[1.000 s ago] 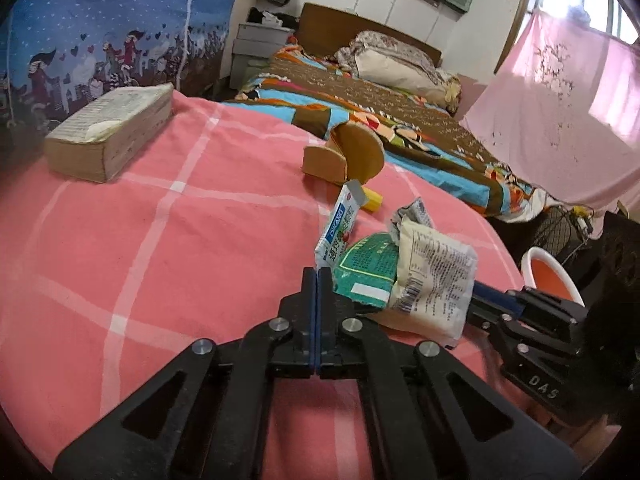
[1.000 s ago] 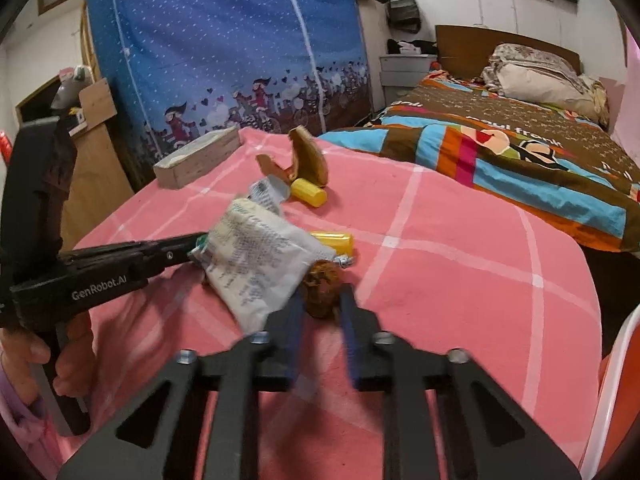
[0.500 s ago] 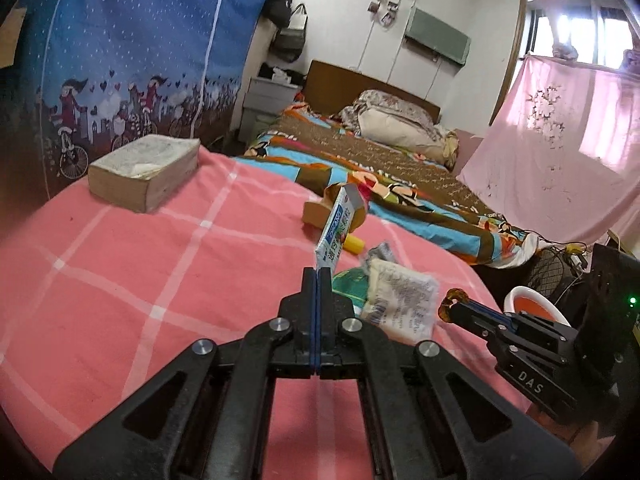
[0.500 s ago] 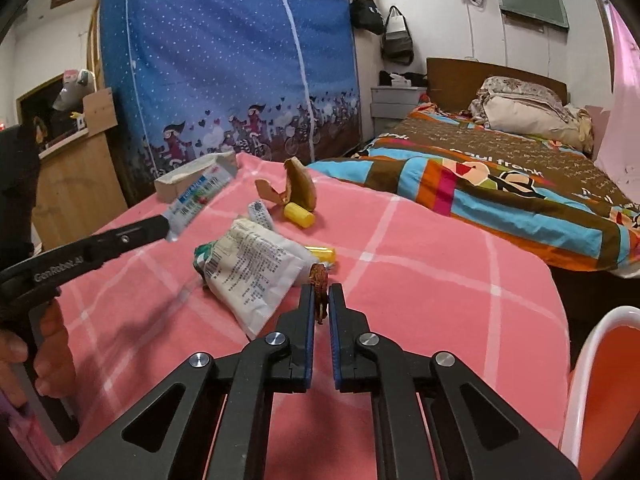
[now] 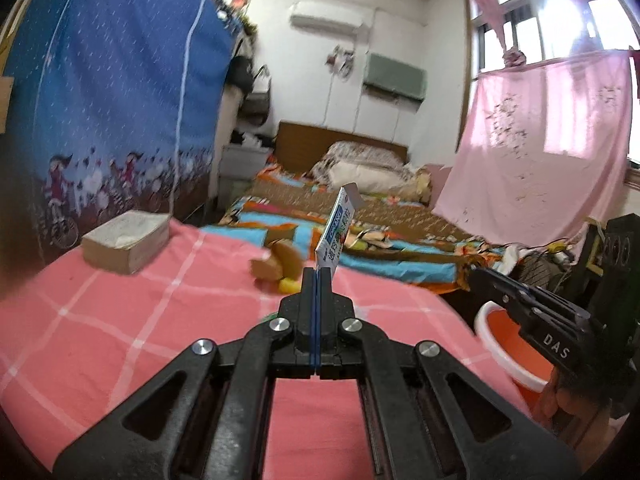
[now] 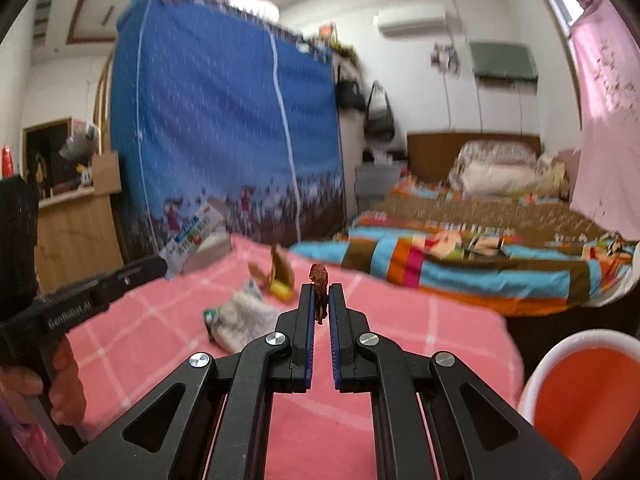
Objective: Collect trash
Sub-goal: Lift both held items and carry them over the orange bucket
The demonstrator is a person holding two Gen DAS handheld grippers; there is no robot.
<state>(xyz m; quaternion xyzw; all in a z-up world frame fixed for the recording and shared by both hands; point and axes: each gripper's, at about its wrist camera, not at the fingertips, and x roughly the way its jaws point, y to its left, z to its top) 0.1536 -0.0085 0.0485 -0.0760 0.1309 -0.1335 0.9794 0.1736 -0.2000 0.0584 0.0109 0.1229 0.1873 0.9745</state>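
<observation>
Black jaws of the left gripper (image 5: 317,280) are pressed together on the bottom edge of a flat white-and-blue printed wrapper (image 5: 338,232), which stands up from the tips, lifted clear of the pink checked cloth (image 5: 120,312) covering the bench. The right gripper (image 6: 320,300) is pinched narrow on a small brown crumpled scrap (image 6: 319,280), also raised off the cloth. So two pieces of trash are picked up, one in each gripper, but neither has been dropped yet.

Just to the right and below sits an orange bin with a white rim (image 6: 592,392), empty as far as its visible part shows; it looks like the place the trash is meant to go.

Still lying on the cloth, near the middle, are a white printed packet (image 6: 244,316) with a green wrapper (image 6: 211,314) tucked under its edge, a small yellow cylinder (image 6: 280,291), and a tan wooden piece (image 6: 280,268) just behind it. A thick book (image 5: 128,240) rests farther back on the left. The task appears to be early: two items in hand, several left to gather.
</observation>
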